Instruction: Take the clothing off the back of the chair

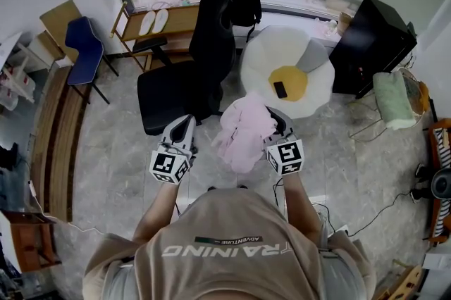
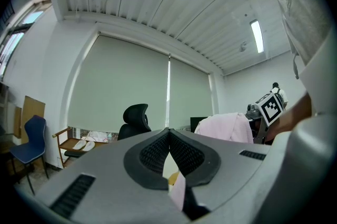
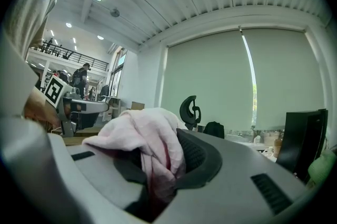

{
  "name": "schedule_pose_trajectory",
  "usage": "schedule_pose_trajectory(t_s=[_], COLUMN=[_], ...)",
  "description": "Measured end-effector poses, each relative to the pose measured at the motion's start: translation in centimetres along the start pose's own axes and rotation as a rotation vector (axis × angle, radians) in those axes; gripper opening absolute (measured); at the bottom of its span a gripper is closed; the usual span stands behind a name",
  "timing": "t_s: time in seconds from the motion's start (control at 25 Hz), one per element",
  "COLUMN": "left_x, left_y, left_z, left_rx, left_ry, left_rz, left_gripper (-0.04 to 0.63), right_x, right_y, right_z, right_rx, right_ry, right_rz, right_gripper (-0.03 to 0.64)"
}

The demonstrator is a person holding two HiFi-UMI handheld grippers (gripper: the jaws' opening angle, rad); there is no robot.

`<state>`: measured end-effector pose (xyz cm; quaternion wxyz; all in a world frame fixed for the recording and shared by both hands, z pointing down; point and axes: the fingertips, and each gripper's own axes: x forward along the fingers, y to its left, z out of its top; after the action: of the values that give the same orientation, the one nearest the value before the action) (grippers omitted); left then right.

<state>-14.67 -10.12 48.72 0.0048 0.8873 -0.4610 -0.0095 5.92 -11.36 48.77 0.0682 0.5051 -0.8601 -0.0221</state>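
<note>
The black high-backed office chair (image 1: 204,59) stands with its backrest bare, so the job looks close to done. What remains is carrying the load clear. The crumpled pale pink cloth garment (image 1: 243,129) hangs on the person's side of the chair, just off the seat's front corner and free of the backrest. It is bunched into a thick lump with loose folds trailing below.

The right tool (image 1: 280,127), nearer the person than the chair seat, is clenched on a gathered fold of that garment. In the right gripper view the cloth spills over and between the pads. The left tool (image 1: 184,125), in front of the chair seat and apart from the garment, has its jaws drawn together at the tips, and I can make out nothing gripped in them.

The main risk is that only one tool bears the whole bundle, and by a single fold (soft cloth creeps under its own weight). That fold could slide out and drop the garment onto the grey marbled floor (image 1: 127,151) beside the chair. A second risk is the trailing hem. If the garment is swung back towards the chair, the hem may catch on the seat edge or an armrest and tug the fold from the pads. Bringing the left tool under the lump would likely guard against both.
</note>
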Motion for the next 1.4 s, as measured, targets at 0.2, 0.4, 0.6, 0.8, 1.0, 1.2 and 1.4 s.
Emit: schedule_pose_trajectory(t_s=[0.2,0.4,0.6,0.8,1.0,1.2,1.4], left_x=[0.1,-0.2,-0.4,-0.4,-0.1,0.3,0.5], left_y=[0.1,0.2,0.7,1.2,1.5,1.5,1.3], left_z=[-0.2,-0.5,-0.7,-0.7,-0.5,-0.4,-0.3], left_rx=[-0.009,-0.019,-0.021,-0.022,-0.029,-0.027,-0.025], left_ry=[0.003,0.009,0.006,0.003,-0.004,-0.004,-0.008], left_rz=[0.004,0.009,0.021,0.036,0.037,0.042,0.038], left_gripper=[0.012,0.012,0.012,0.012,0.012,0.012,0.012], right_x=[0.2,0.2,0.7,1.3,1.8,1.9,1.9], right_y=[0.3,0.5,0.7,0.7,0.5,0.1,-0.2], right_z=[0.2,0.3,0.4,0.1,0.0,0.2,0.6], right_rx=[-0.018,-0.019,-0.021,-0.018,-0.015,-0.022,-0.03], right_ry=[-0.001,0.003,-0.004,0.002,0.001,0.005,-0.002], right_rz=[0.012,0.016,0.02,0.035,0.038,0.043,0.039], right_gripper=[0.094,0.094,0.094,0.094,0.094,0.094,0.094])
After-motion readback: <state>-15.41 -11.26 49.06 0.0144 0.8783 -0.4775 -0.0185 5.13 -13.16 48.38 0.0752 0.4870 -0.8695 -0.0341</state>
